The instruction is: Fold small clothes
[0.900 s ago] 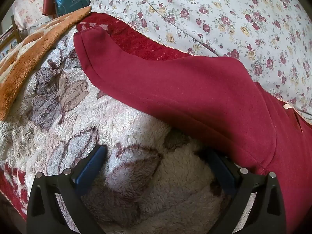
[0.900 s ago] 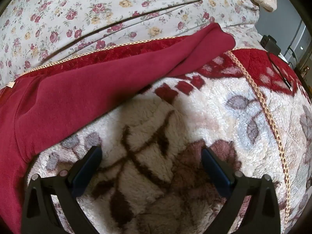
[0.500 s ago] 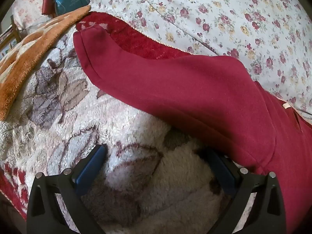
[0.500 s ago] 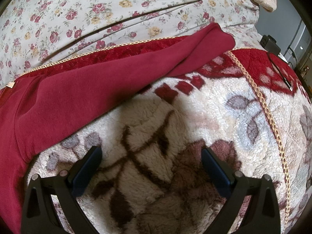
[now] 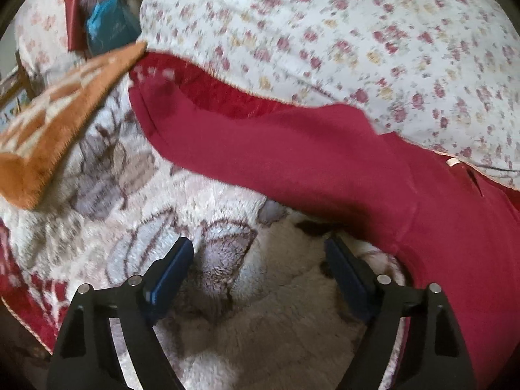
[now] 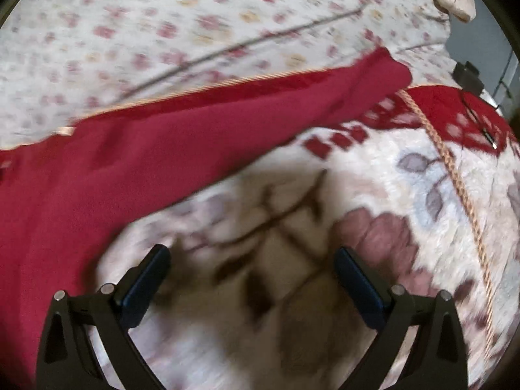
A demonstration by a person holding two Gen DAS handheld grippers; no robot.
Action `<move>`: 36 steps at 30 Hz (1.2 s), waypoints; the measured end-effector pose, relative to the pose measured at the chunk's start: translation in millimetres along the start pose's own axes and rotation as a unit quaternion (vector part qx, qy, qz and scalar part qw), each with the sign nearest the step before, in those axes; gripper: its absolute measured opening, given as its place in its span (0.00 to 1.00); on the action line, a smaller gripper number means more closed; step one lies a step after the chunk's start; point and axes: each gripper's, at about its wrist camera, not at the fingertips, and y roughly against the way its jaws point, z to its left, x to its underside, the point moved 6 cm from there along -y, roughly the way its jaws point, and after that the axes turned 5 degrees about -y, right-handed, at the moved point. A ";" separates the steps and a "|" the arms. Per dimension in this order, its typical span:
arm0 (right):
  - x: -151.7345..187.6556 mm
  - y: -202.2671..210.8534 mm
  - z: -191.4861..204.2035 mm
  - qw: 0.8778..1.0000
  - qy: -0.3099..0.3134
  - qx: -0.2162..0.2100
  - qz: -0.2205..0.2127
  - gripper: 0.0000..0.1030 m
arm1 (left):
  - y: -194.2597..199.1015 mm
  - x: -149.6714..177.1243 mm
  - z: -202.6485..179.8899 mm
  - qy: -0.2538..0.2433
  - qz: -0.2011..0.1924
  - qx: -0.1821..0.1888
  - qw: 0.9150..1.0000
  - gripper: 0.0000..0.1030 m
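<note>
We are risking a bad fold here. Starting at the left, the left sleeve (image 5: 247,143) is lying straight out across the blanket (image 5: 227,318), its cuff close to the orange throw (image 5: 55,123); if we pinch it with plush underneath, we are dragging the blanket up too. Further right, the top (image 5: 455,227) is running under the quilt (image 5: 357,32) edge at its neck, so a hasty pull is likely snagging there. On the far side, the right sleeve (image 6: 227,130) is ending near the charger (image 6: 468,74) and its cable, which a swung cuff could be catching, though blur is making that gap hard to judge.

Our left gripper (image 5: 258,260) is standing wide open, holding nothing, its right finger just beside the sleeve's lower edge above the blanket. Our right gripper (image 6: 253,266) is also gaping wide and empty, hanging over bare blanket with the garment off to its left.
</note>
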 end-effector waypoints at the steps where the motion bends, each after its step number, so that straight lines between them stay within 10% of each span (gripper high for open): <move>1: 4.5 10.1 5.6 1.000 -0.005 -0.019 -0.004 1.00 | 3.7 -1.6 -1.4 -0.005 -0.007 -0.001 1.000 0.63; 14: 43.6 138.1 123.1 0.992 -0.020 -0.115 -0.056 1.00 | 60.2 -22.1 -27.4 -0.054 -0.074 0.032 0.995 0.63; 36: 51.9 135.9 190.1 0.995 0.045 -0.015 -0.091 1.00 | 61.5 -12.6 -44.3 -0.055 -0.059 0.072 0.994 0.63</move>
